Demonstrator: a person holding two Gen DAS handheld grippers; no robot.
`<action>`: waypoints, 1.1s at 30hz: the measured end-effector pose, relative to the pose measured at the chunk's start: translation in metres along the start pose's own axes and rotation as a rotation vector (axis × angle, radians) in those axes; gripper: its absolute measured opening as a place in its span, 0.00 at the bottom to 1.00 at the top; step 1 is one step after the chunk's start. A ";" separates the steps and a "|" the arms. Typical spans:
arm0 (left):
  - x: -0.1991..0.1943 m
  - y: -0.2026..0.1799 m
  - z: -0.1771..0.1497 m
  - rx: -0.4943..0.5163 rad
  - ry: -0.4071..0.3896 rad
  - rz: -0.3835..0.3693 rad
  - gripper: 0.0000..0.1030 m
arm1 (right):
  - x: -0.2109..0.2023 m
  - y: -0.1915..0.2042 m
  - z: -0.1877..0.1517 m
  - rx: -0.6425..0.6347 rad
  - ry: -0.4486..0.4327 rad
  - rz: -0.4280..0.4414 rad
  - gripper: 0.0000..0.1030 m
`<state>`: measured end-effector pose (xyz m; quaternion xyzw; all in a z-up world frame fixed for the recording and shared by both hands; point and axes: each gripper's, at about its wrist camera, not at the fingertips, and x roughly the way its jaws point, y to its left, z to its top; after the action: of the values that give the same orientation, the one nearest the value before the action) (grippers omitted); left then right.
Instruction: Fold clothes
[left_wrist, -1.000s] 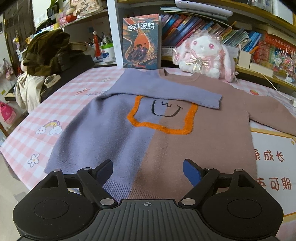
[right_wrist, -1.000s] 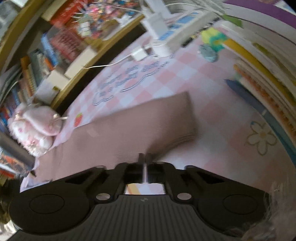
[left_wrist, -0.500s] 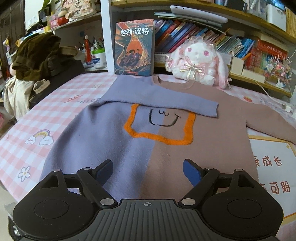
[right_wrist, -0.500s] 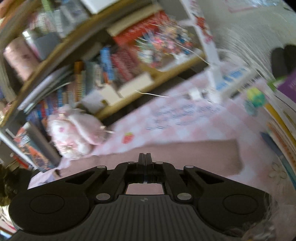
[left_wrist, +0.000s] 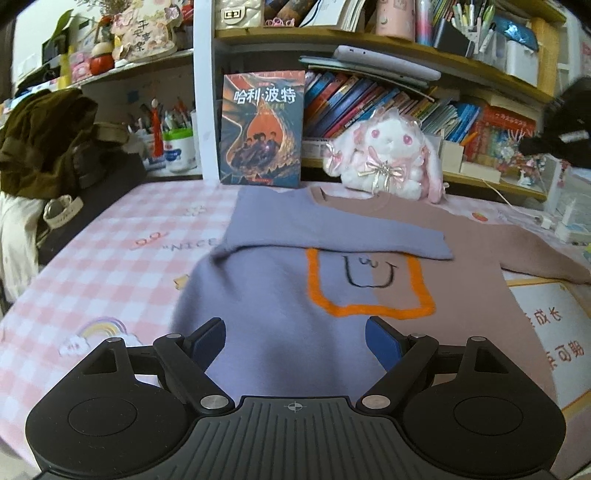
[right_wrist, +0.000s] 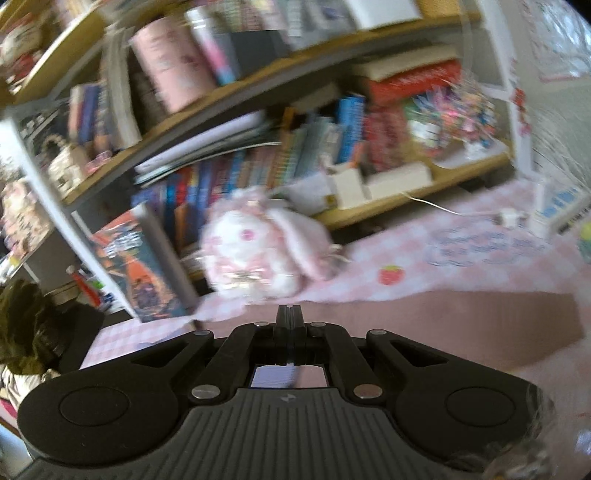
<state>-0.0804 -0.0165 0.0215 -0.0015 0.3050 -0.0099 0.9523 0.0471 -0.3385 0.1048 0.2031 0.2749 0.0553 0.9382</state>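
A sweater (left_wrist: 332, 295), lilac on the left half and dusty pink on the right, lies flat on the pink checked table (left_wrist: 110, 258). It has an orange square with a smiley. Its lilac sleeve (left_wrist: 332, 232) is folded across the chest. The pink sleeve (left_wrist: 535, 251) stretches out to the right. My left gripper (left_wrist: 295, 338) is open and empty over the sweater's lower hem. My right gripper (right_wrist: 290, 314) is shut; the pink sleeve (right_wrist: 461, 325) lies past it, and whether the fingers pinch fabric is hidden. The right wrist view is blurred.
A book (left_wrist: 262, 129) and a white plush rabbit (left_wrist: 388, 155) stand at the table's back edge before bookshelves. A dark pile of clothes (left_wrist: 48, 147) sits at the left. A charger and cable (left_wrist: 561, 225) lie at the back right. A printed sheet (left_wrist: 554, 332) lies at the right.
My right gripper has swung up and leftward, from looking down at the sleeve cuff to facing the rabbit and shelves. My left gripper has drifted lower and stayed open.
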 end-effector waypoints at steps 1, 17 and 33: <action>0.000 0.006 0.000 0.008 -0.007 -0.010 0.83 | 0.001 0.011 -0.002 -0.011 -0.005 0.005 0.01; 0.029 0.038 0.005 0.019 0.031 -0.098 0.83 | 0.024 0.065 -0.056 -0.059 0.123 -0.072 0.01; 0.044 -0.068 0.013 0.068 0.092 -0.063 0.83 | 0.020 -0.126 -0.028 0.149 0.175 -0.323 0.36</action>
<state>-0.0381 -0.0854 0.0069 0.0217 0.3476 -0.0501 0.9361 0.0480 -0.4395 0.0212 0.2195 0.3877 -0.0990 0.8898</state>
